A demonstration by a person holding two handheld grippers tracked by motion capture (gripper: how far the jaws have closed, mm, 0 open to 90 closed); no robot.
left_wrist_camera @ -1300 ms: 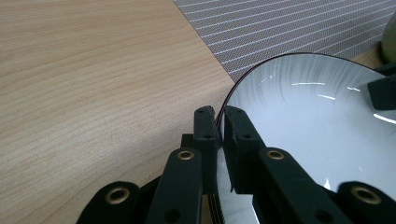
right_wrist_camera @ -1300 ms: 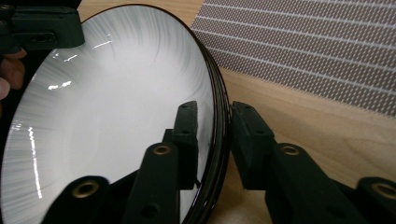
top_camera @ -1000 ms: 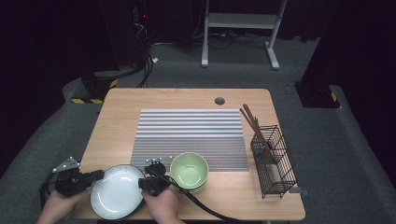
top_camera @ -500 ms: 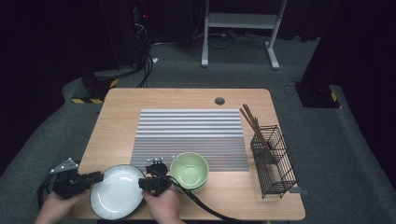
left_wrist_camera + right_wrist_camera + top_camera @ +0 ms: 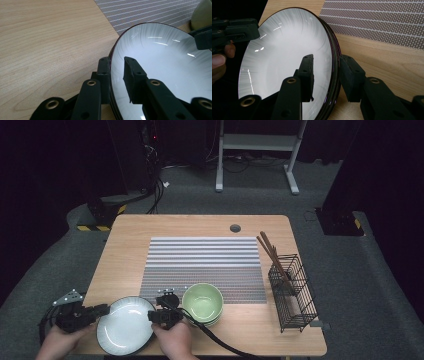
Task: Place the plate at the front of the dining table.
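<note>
At the lower left of the high view, the left gripper [image 5: 102, 309] sits at the left rim of the white plate [image 5: 125, 325], which lies on the near edge of the wooden table [image 5: 130, 250], just left of the green bowl [image 5: 202, 302]. In the left gripper view the jaws straddle that rim, one under it and one over the glazed inside; they have just been closing a little, but a sliver of gap shows at the upper pad, so I can't call it a firm pinch yet. Best to let those pads settle square on the rim before any lift.

Moving right, to the bottom centre of the high view: the right gripper [image 5: 155, 316] is at the plate's opposite rim. In the right gripper view its jaws are spread either side of the dark edge, with the rim between them and daylight on both sides, so this one is not gripping. It looks to me like a two-handed pick-up in the making.

To do it well, I'd say both sides want to bite equally deep, then rise together and level, or the glossy plate may slip or tip. The bowl stands close by the right gripper, so watch that clearance.

Further right, the striped mat [image 5: 202, 265] offers a landing spot, and the wire basket [image 5: 292, 292] with chopsticks [image 5: 272, 255] stands well apart.
</note>
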